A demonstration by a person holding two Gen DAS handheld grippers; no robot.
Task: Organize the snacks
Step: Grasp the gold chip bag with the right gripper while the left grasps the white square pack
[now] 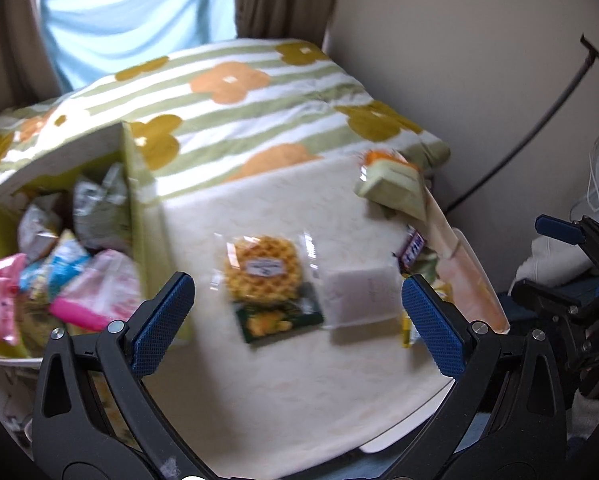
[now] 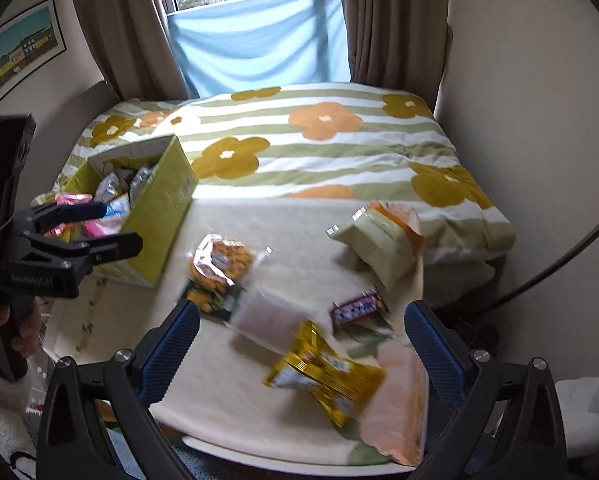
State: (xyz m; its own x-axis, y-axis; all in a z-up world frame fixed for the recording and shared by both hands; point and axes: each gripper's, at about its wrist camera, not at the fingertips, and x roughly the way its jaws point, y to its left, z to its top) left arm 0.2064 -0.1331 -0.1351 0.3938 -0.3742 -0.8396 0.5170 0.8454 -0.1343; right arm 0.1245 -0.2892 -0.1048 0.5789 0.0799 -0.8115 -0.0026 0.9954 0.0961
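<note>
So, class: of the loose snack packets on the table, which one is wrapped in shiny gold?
The gold packet, nearest the right gripper. The others are clear, pale green, white or a dark candy bar.

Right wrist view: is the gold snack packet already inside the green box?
No. The gold snack packet lies on the cream cloth, well apart from the green box.

Black plastic gripper (image 1: 297,322) frames with silver screws, blue textured pads (image 1: 161,322) — white fuzzy sleeve (image 2: 3,412).

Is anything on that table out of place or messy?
Yes. Several snacks lie loose outside the green box: a waffle packet, a gold bag, a chocolate bar and a pale green pack propped askew near the table's far edge.
</note>
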